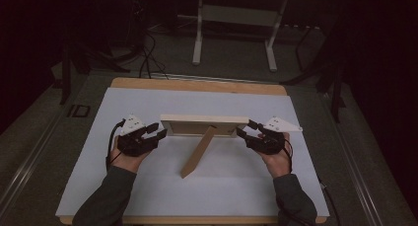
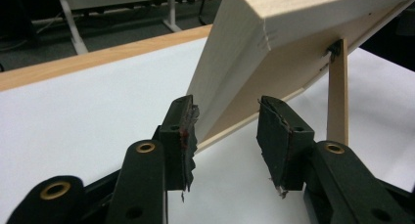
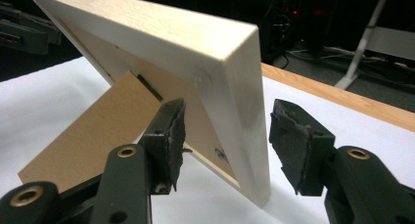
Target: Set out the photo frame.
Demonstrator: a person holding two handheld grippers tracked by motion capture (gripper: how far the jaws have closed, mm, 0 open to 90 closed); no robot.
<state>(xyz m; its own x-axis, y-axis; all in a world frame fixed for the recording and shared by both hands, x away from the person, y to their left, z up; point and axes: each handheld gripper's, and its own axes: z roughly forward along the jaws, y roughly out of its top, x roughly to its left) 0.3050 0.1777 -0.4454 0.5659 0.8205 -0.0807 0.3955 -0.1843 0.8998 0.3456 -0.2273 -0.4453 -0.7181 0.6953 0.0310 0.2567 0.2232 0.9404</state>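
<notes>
Between both hand-held grippers stands the picture frame.

Pale, unpainted wood on the picture frame, with a faint grain; tan fibreboard brown on its back stand. Matte black on the left gripper and right gripper, brass-coloured rivets, light grey top plates. White sheet over a honey-coloured wooden counter. Dark grey sleeves.

Wooden picture frame, standing mid-bench on its rear strut; left claw at its left end, right claw at its right.
</notes>
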